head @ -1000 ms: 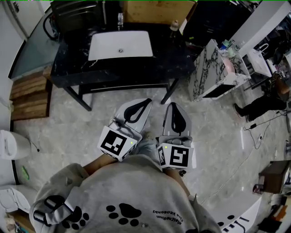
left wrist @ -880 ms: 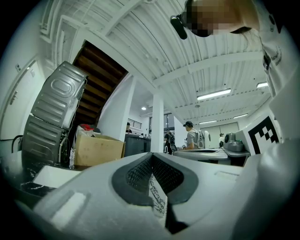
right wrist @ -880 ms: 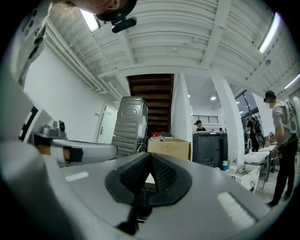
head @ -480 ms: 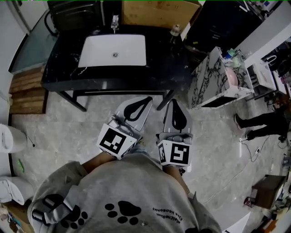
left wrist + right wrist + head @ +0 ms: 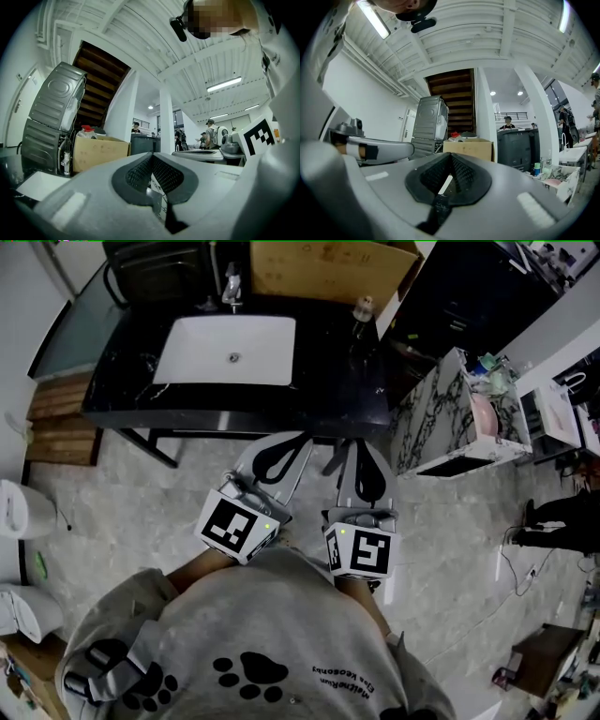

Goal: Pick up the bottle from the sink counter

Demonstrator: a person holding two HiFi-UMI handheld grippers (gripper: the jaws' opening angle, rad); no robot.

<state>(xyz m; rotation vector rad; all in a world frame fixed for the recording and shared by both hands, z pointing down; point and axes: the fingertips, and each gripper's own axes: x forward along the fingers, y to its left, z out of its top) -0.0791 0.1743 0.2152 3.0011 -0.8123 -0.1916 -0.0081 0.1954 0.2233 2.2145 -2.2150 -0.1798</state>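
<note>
A small clear bottle (image 5: 362,308) with a pale cap stands upright at the back right of the black sink counter (image 5: 347,381), to the right of the white basin (image 5: 227,350). Both grippers hang low in front of the counter's near edge, well short of the bottle. In the head view my left gripper (image 5: 300,438) points toward the counter with its jaws together and nothing in them. My right gripper (image 5: 361,444) sits beside it, also shut and empty. In the gripper views, the left gripper (image 5: 151,155) and right gripper (image 5: 451,154) show closed tips.
A faucet (image 5: 230,282) stands behind the basin and a cardboard box (image 5: 319,268) behind the counter. A marble-patterned cabinet (image 5: 441,399) stands to the right, wooden pallets (image 5: 61,418) to the left. A person (image 5: 562,521) stands at the far right on the pale floor.
The counter has come nearer and lower in the head view; both grippers now reach its front edge. Their jaws stay shut throughout.
</note>
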